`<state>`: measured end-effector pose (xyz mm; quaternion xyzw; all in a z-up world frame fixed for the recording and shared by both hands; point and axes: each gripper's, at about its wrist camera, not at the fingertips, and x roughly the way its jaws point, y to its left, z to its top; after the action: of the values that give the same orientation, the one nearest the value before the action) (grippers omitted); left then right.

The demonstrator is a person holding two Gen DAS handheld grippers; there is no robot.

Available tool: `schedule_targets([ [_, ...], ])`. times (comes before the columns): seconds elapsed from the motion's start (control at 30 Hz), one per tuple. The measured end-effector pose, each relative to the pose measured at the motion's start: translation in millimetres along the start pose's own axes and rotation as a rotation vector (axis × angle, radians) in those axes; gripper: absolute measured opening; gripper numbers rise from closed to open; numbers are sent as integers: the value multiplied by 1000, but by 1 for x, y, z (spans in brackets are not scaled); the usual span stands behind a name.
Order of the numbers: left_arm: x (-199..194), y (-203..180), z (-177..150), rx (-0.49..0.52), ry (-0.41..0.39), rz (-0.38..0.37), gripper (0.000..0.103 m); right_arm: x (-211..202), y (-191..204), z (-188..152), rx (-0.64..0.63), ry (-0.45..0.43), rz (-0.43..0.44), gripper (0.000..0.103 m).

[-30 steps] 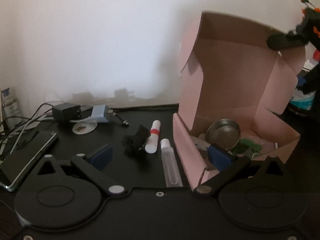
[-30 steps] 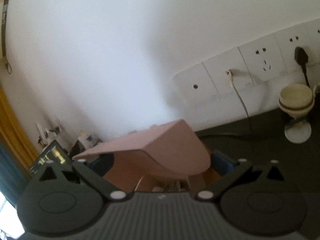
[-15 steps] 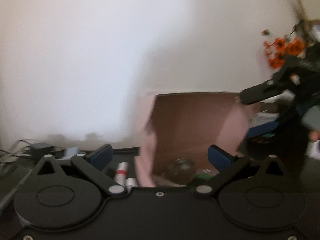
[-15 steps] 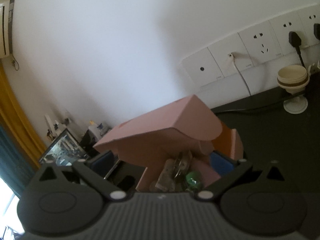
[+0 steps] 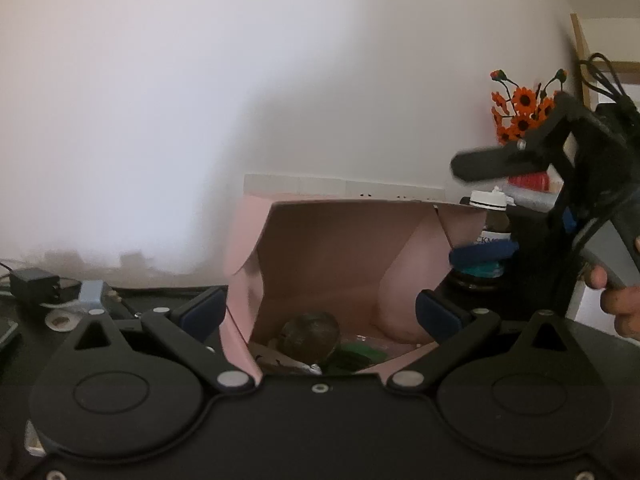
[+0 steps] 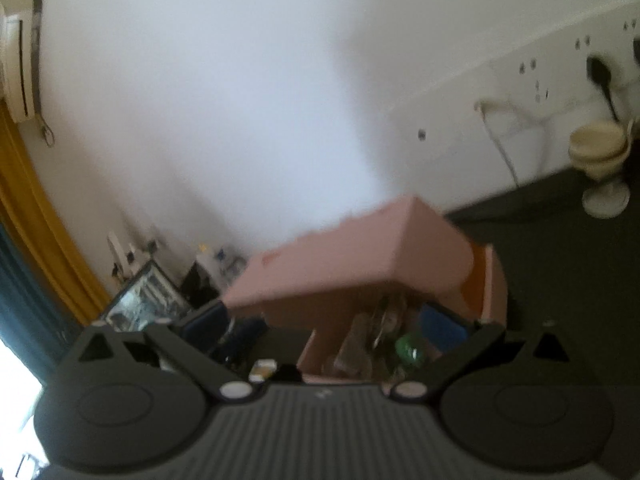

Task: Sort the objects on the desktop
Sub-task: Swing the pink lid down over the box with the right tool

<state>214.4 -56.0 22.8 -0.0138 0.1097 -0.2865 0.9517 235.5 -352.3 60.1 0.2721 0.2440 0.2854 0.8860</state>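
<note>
A dark desk holds one pink cardboard box (image 5: 320, 264), its lid flap standing up at the back, and everything here is placed relative to that box. Nearest the left wrist camera, the left gripper (image 5: 318, 312) has its two blue-padded fingers spread wide apart, one on each side of the box's open front, gripping nothing. Inside the box, low at the front, sit one round metal object (image 5: 310, 336) and, just right of it, something green (image 5: 360, 356); other contents are too dim to count. To the right of the box, the right gripper (image 5: 482, 208) is held by one hand (image 5: 620, 300), its two fingers spread with nothing between them. Behind that gripper stands one dark bottle with a white cap (image 5: 490, 216), and farther back one bunch of orange flowers (image 5: 520, 112). Far left of the box lies one black power adapter (image 5: 34, 286). From the right wrist camera, blurred, the box lid (image 6: 360, 256) tilts over the contents, and one cream cup on a stand (image 6: 600, 160) sits well beyond, below a row of wall sockets (image 6: 560, 76).
</note>
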Motion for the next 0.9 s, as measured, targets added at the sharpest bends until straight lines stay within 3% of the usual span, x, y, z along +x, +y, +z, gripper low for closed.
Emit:
schedule_targets([
  [0.13,5,0,-2,-17,22,-18,103,-9,0,3,5,-45,-6,102],
  [0.3,8,-3,-5,-4,37,-40,103,-6,-12,-2,22,-54,-73,102],
  [0.5,9,4,-1,-46,103,-43,103,7,-27,-8,79,-21,-42,102],
  [0.7,3,9,4,-66,97,-59,103,-4,-29,-18,71,-36,-49,102],
  [0.9,-13,3,11,-44,26,-111,103,-21,-33,-15,104,-79,-82,102],
])
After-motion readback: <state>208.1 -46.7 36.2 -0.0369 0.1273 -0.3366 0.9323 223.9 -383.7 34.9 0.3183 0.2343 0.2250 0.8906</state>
